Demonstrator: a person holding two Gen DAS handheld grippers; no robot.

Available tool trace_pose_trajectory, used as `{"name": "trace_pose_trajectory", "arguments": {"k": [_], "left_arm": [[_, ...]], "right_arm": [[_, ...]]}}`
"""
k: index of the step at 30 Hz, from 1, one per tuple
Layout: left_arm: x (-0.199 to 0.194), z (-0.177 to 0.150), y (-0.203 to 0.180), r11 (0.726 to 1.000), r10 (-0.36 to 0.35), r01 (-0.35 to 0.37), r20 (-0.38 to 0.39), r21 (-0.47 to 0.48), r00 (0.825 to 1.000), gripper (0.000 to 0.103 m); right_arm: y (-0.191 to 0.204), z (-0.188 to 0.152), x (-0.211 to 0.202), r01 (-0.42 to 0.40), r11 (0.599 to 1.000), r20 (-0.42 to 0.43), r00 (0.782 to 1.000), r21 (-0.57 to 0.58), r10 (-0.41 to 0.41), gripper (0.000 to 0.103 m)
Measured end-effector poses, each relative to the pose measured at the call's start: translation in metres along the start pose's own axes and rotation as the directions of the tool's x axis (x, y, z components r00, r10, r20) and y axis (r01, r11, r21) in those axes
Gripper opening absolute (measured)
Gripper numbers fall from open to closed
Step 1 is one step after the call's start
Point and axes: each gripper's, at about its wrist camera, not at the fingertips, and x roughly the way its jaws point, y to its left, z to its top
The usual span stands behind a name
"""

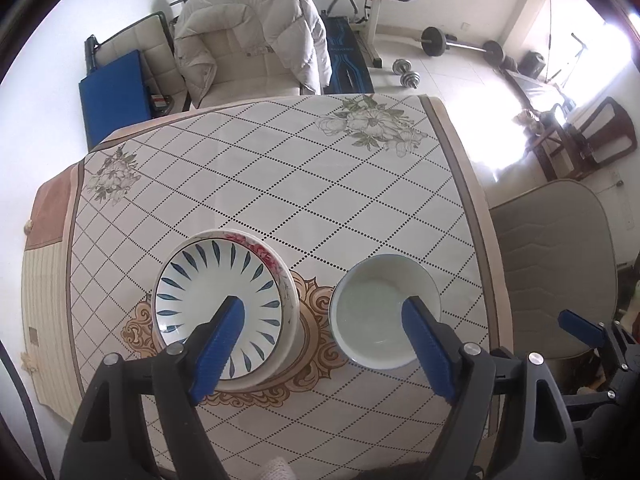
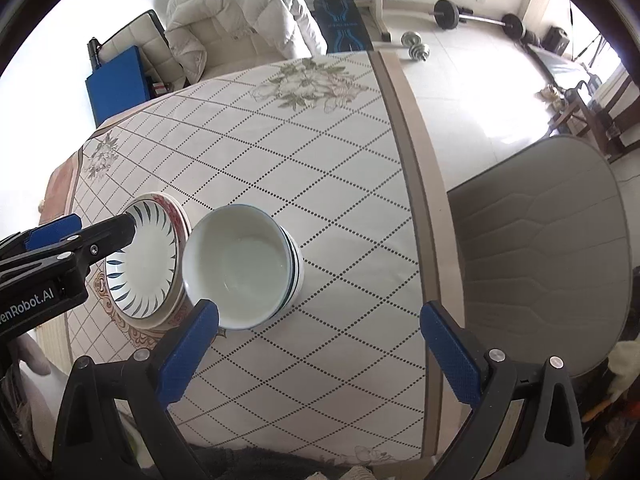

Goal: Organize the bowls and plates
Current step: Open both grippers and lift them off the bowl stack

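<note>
A blue-leaf plate lies on top of a red-flowered plate, near the table's front left. To its right stands a white bowl, nested in other bowls with blue-striped rims. My left gripper hangs open high above both, one fingertip over the plate and the other over the bowl, holding nothing. My right gripper is open wide and empty above the bare cloth, just right of the bowl stack. The plates show left of the bowls, partly behind the left gripper.
A checked, flowered tablecloth covers the table. A grey padded chair stands at the table's right edge. A cream chair with a white jacket is at the far side. Weights and a blue mat lie on the floor.
</note>
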Motion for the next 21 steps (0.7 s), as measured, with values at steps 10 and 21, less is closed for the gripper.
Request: {"name": "trace_pose_trajectory", "arguments": {"k": [10, 21], "left_arm": [[-0.069, -0.038, -0.004, 0.999, 0.026, -0.020, 0.120, -0.050, 0.992, 0.091], [-0.133, -0.067, -0.001, 0.996, 0.076, -0.058, 0.283, -0.072, 0.956, 0.091]], "right_arm": [[0.006, -0.031, -0.085, 0.044, 0.997, 0.154, 0.987, -0.061, -0.034, 0.103], [0.023, -0.060, -0.150, 0.054, 0.996, 0.281, 0.959, -0.073, -0.032, 0.103]]}}
